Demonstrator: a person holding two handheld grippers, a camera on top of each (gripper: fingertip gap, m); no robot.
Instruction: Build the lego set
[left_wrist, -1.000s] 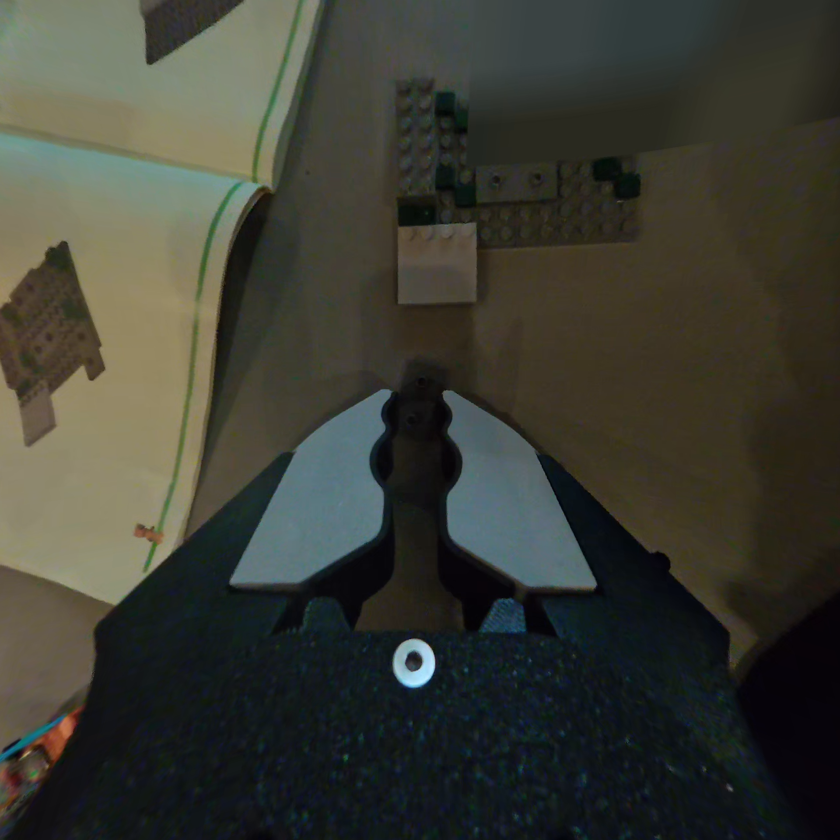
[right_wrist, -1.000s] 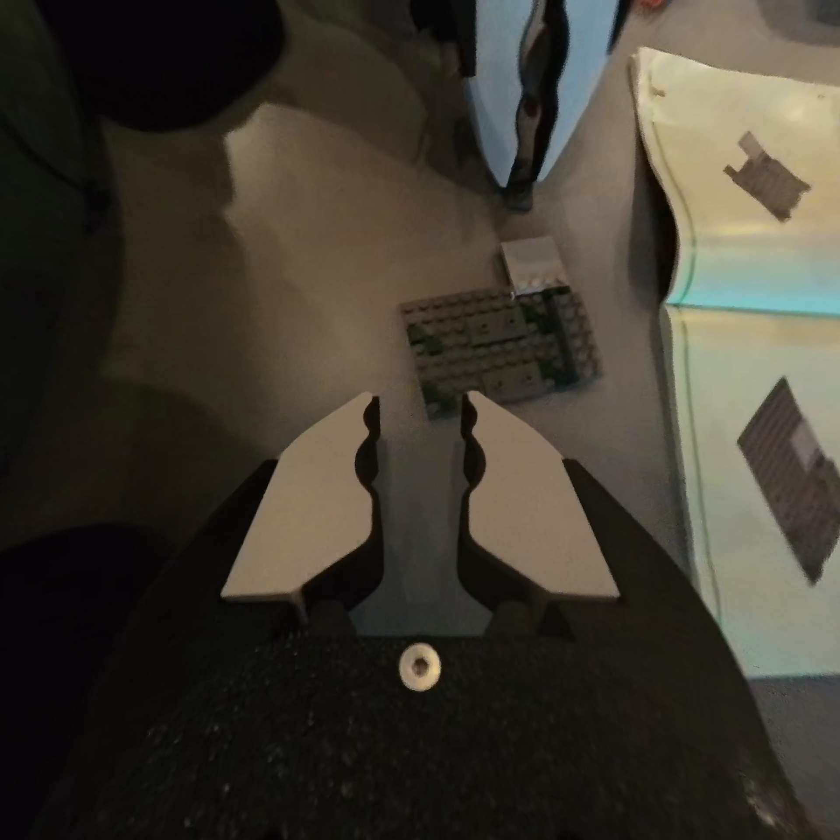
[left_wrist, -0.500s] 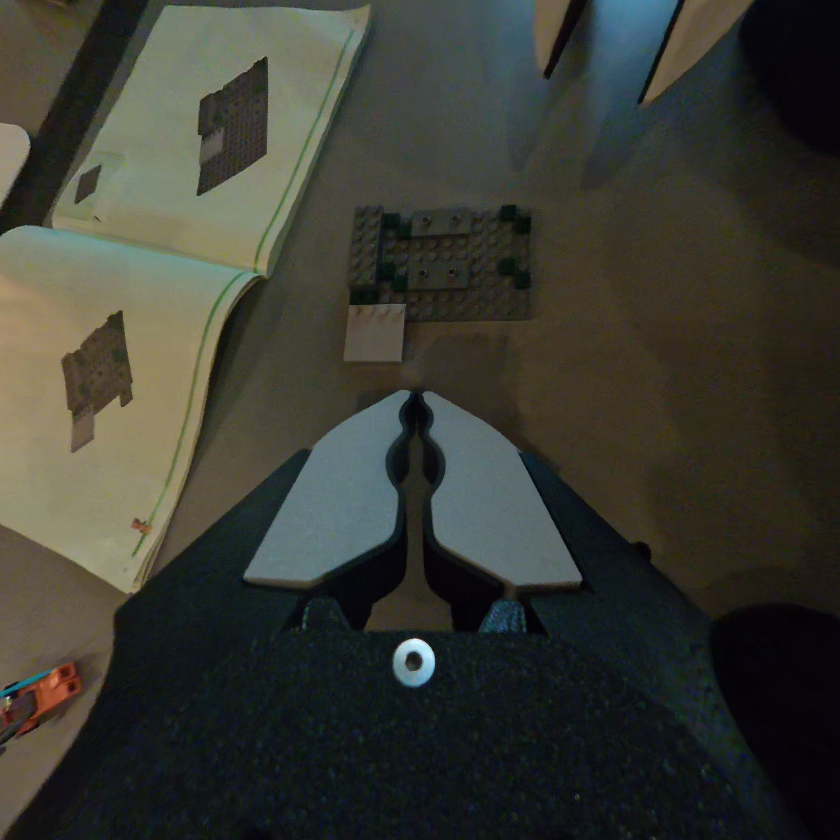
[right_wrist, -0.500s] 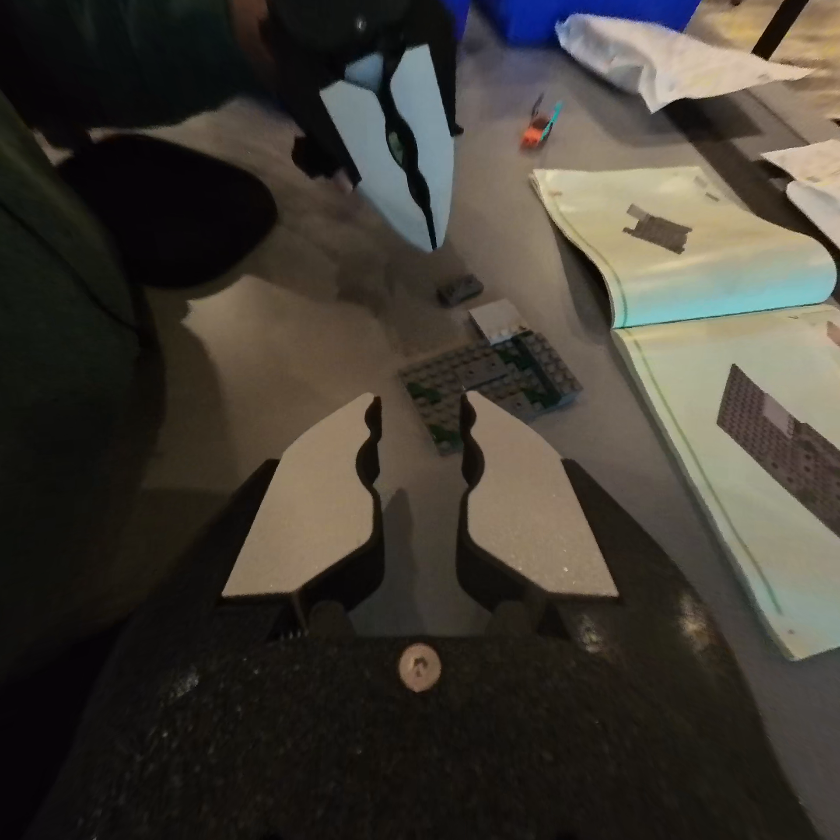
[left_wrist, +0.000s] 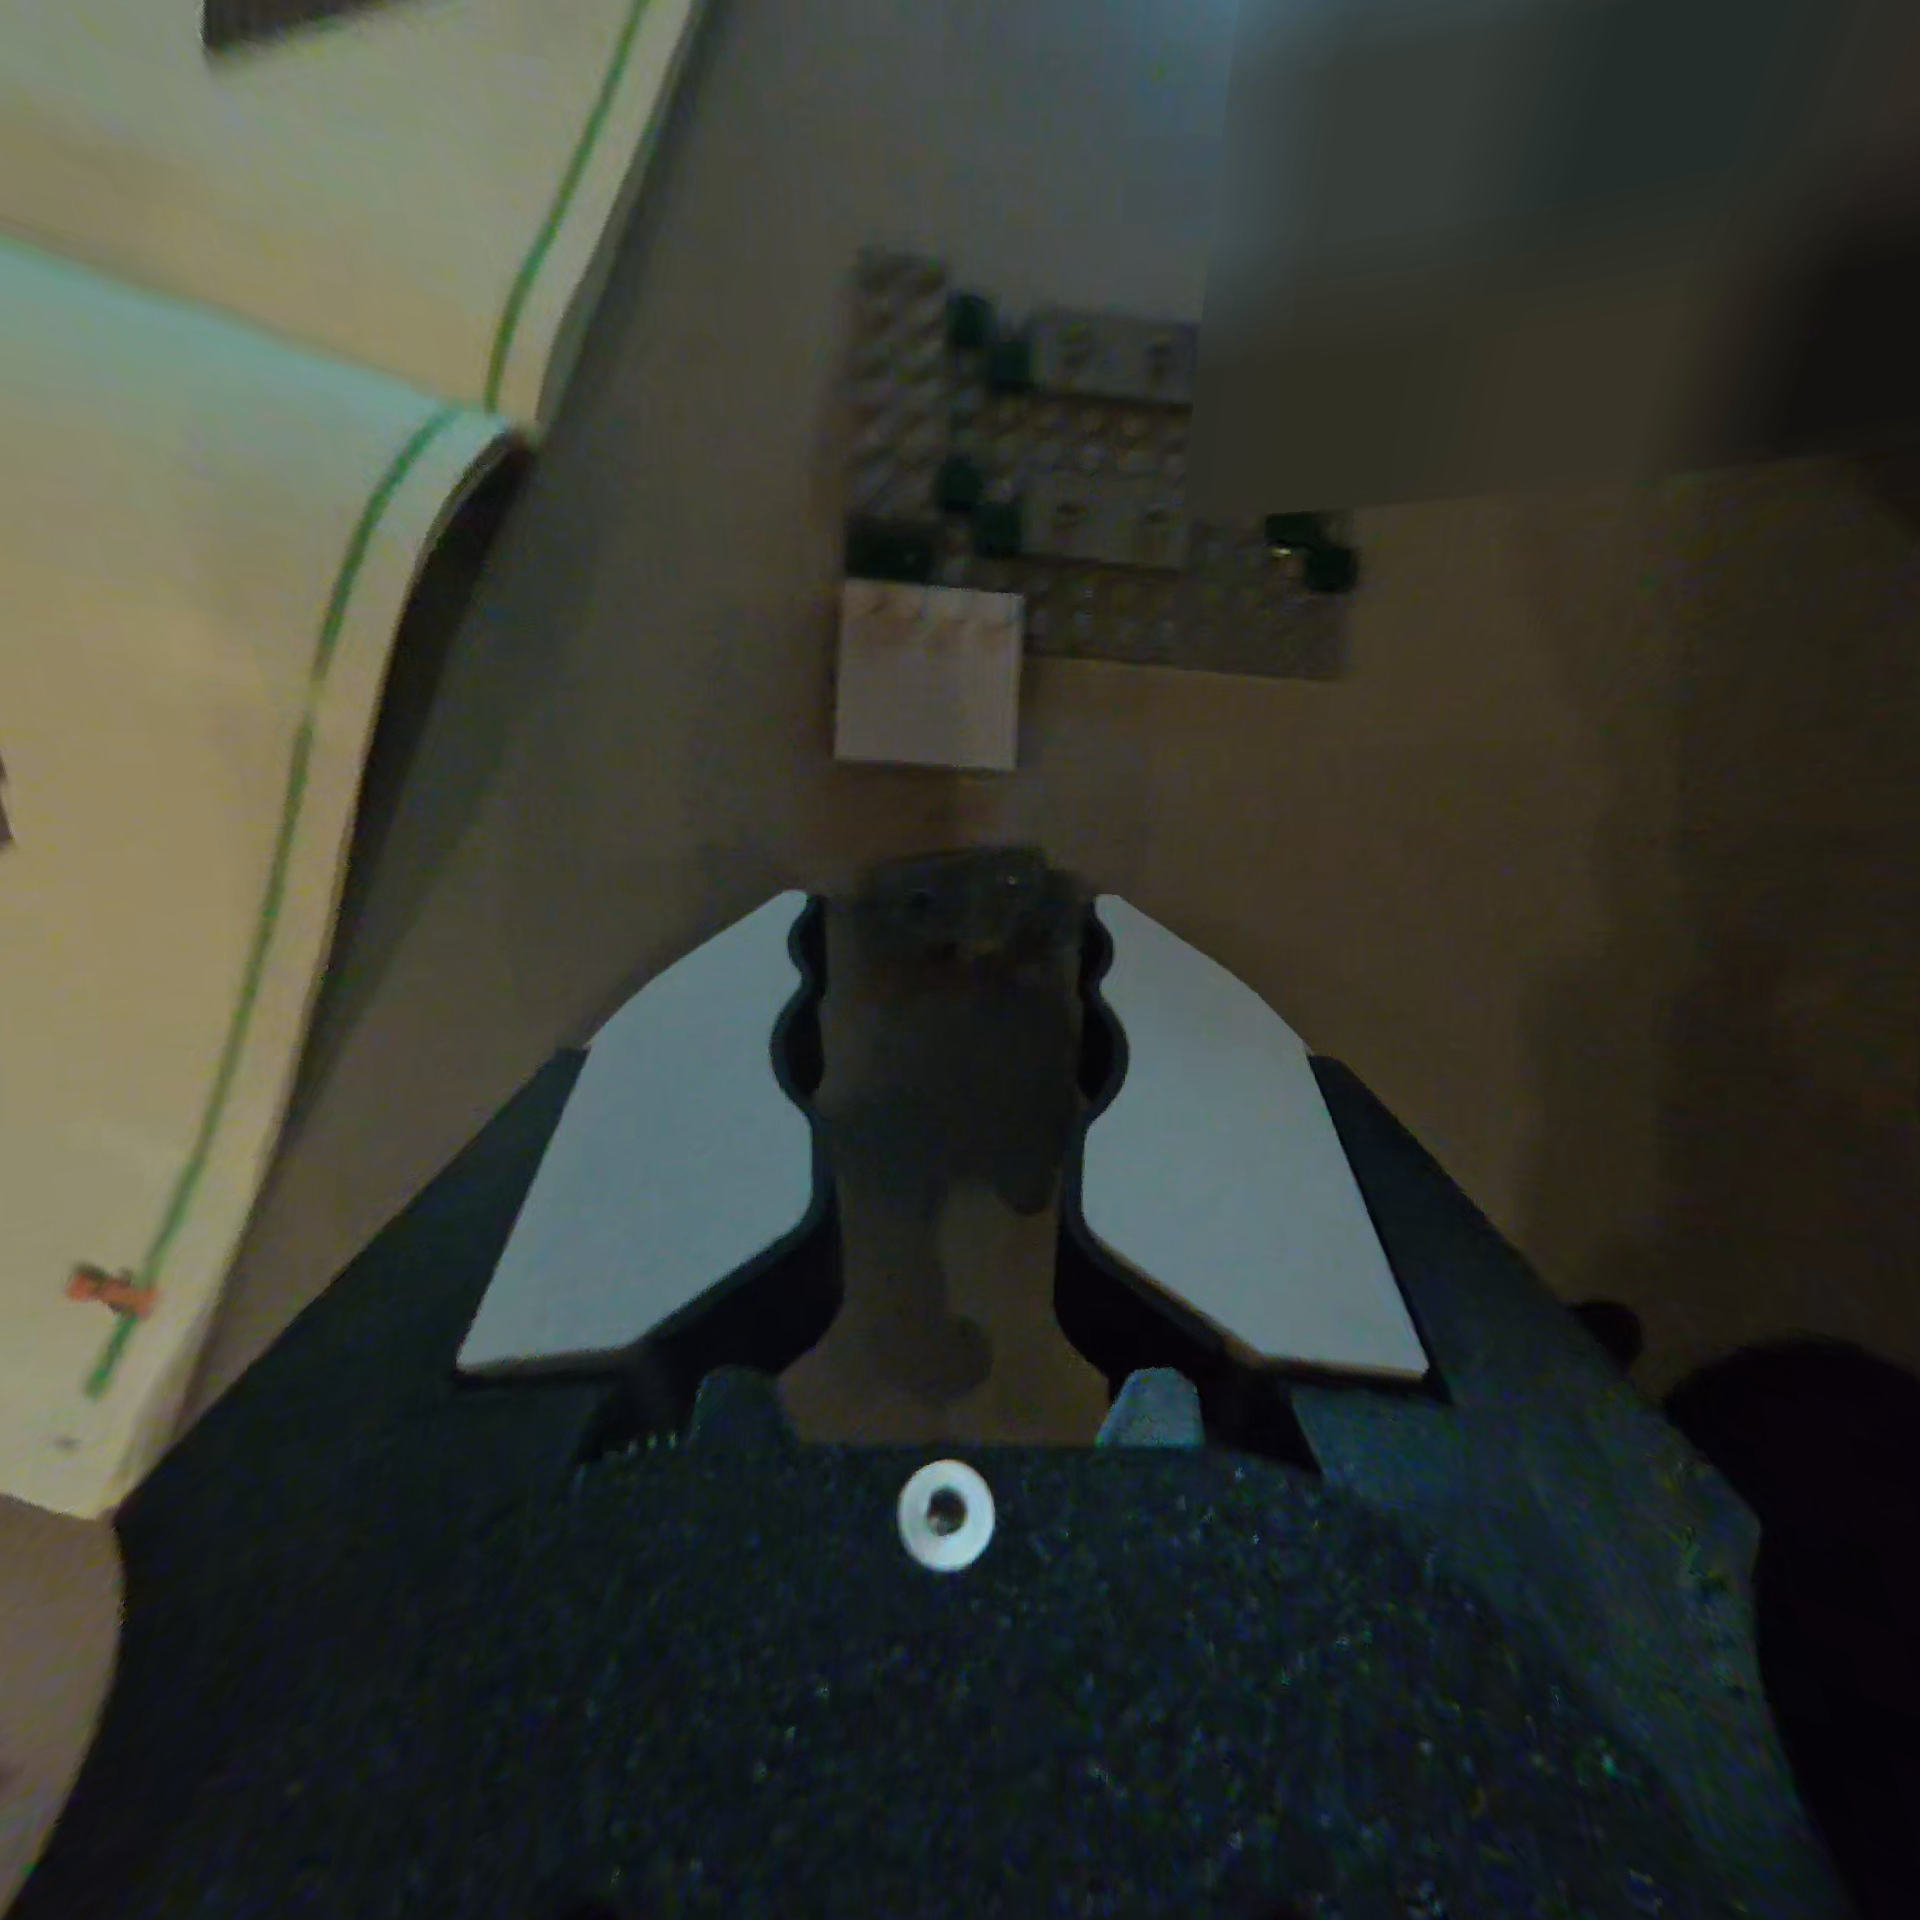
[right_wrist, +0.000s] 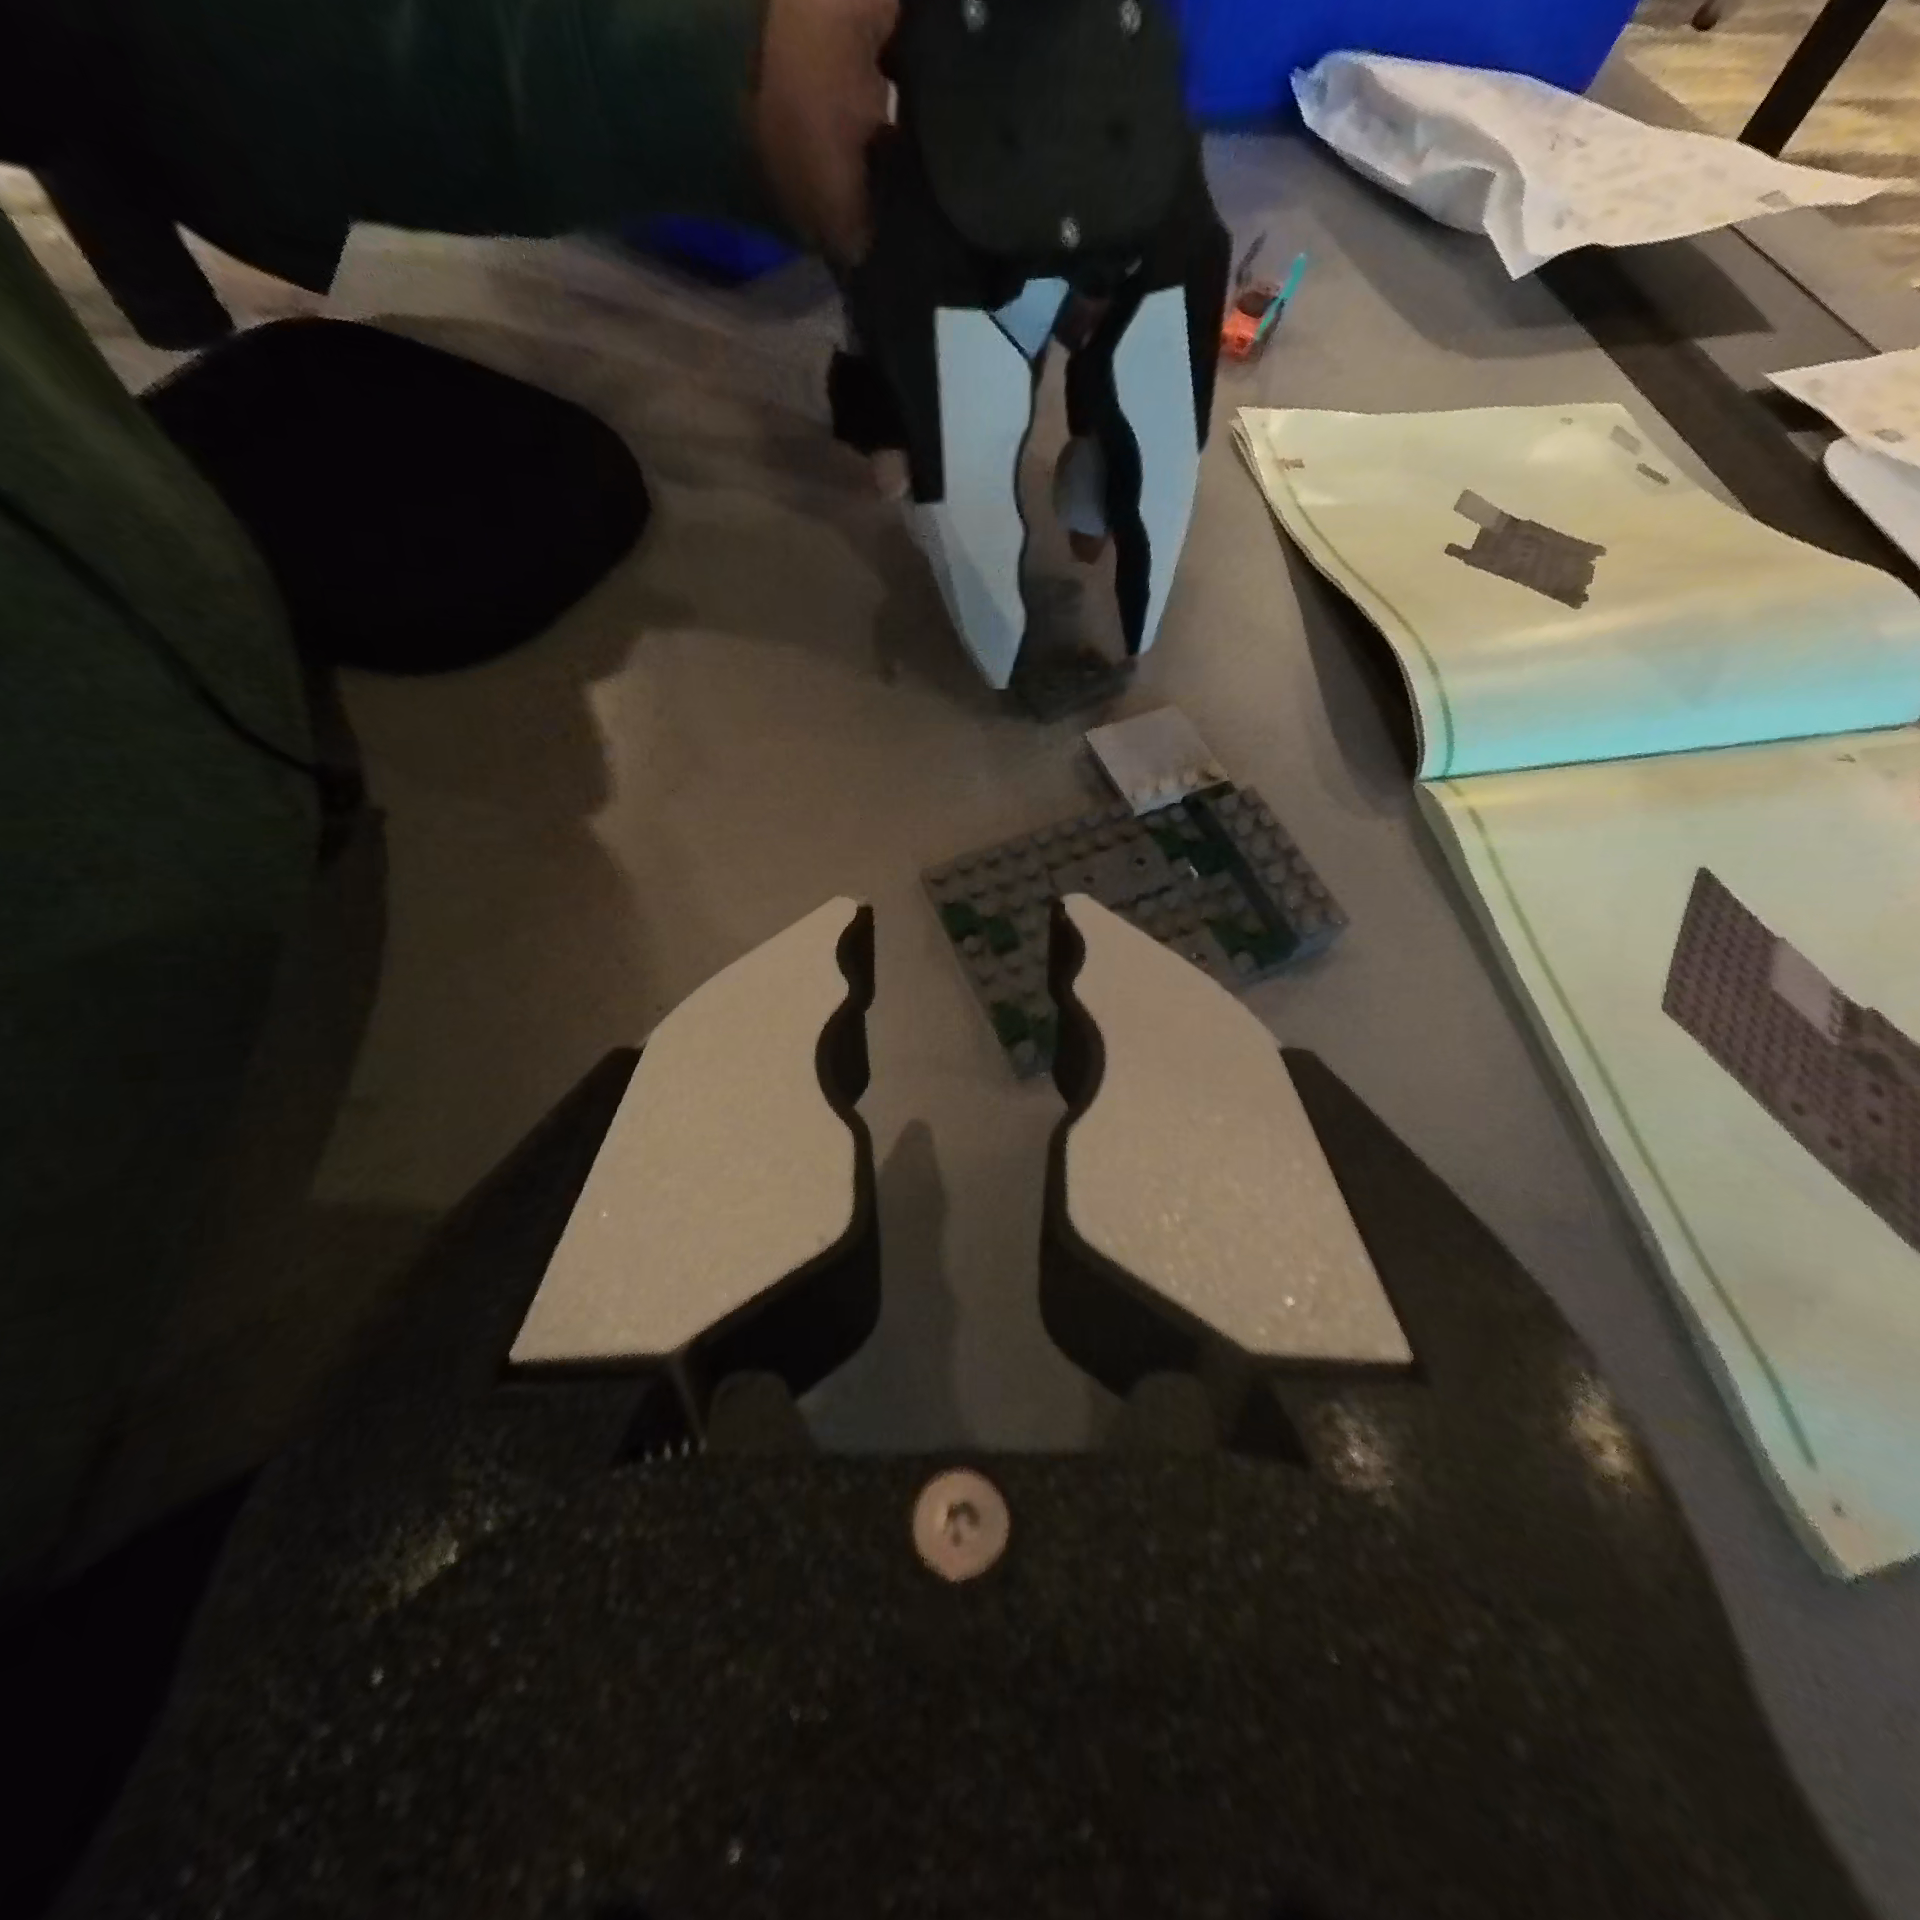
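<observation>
The build is a grey studded plate (left_wrist: 1091, 613) with dark green pieces and a white sloped piece (left_wrist: 928, 681) on its near left corner. It also shows in the right wrist view (right_wrist: 1195, 883), with the white piece (right_wrist: 1153, 764) on its far side. My left gripper (left_wrist: 954, 914) is open and low over the table, its fingertips either side of a small dark grey piece (left_wrist: 966, 940) lying just short of the white piece. The right wrist view shows that gripper (right_wrist: 1070, 660) straddling the piece (right_wrist: 1070, 681). My right gripper (right_wrist: 961, 914) is open and empty, above the plate's near corner.
An open instruction booklet (left_wrist: 260, 623) lies left of the build, and shows at the right in the right wrist view (right_wrist: 1662, 675). An orange and teal tool (right_wrist: 1262, 312), a crumpled white bag (right_wrist: 1558, 156) and a blue bin (right_wrist: 1403, 52) lie beyond. A person's dark green sleeve (right_wrist: 156, 727) fills the left. Left tips to right tips: about 15 cm. Between my left fingertips and the grey studded plate (left_wrist: 1091, 613) there is roughly 6 cm. Look for it in the right wrist view (right_wrist: 1089, 825) too.
The left gripper was up and shut half a second ago, with the small grey piece on the table. It has since come down and opened around that piece. The right gripper has barely moved.
</observation>
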